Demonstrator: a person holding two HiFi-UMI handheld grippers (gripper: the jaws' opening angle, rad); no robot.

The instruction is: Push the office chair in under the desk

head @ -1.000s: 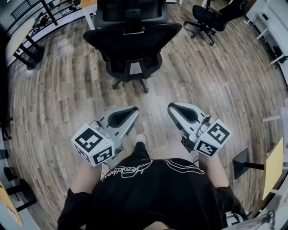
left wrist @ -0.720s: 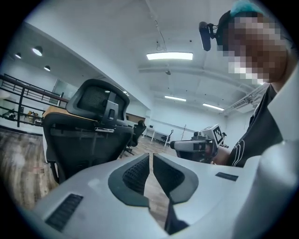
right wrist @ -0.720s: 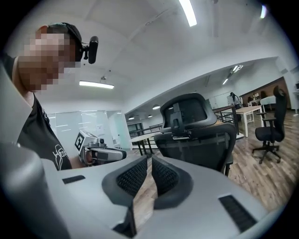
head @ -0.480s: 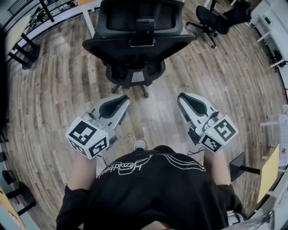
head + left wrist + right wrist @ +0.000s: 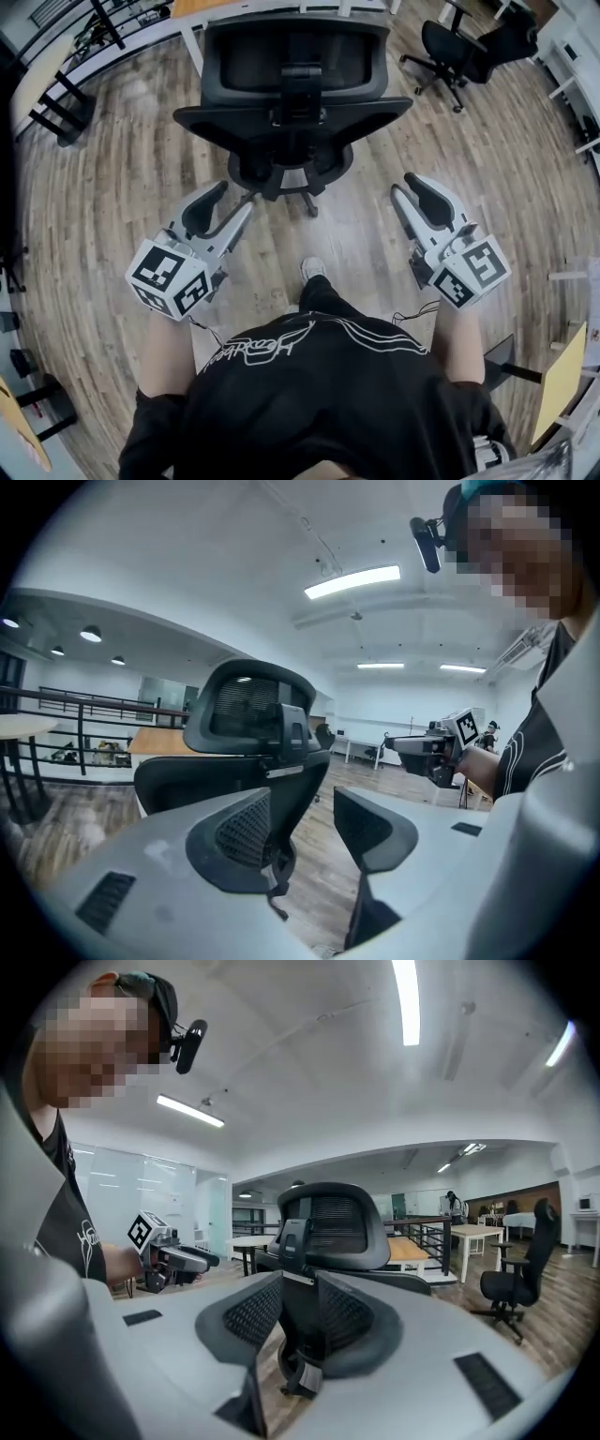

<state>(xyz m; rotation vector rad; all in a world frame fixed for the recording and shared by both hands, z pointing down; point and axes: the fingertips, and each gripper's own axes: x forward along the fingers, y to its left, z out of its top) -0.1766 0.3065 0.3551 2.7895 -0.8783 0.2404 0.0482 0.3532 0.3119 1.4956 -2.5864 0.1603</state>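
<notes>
Nearest the person, the left gripper (image 5: 228, 202) and right gripper (image 5: 403, 186) have their jaws spread, having just been opening, with nothing between them and neither touching the chair. Wood-plank floor (image 5: 112, 187) runs from the person's shoe (image 5: 314, 269) to the black office chair (image 5: 291, 94), which stands just ahead, its back to the person, right before the desk (image 5: 187, 7). Farther right stands another black chair (image 5: 450, 47), under ceiling strip lights (image 5: 352, 581).
</notes>
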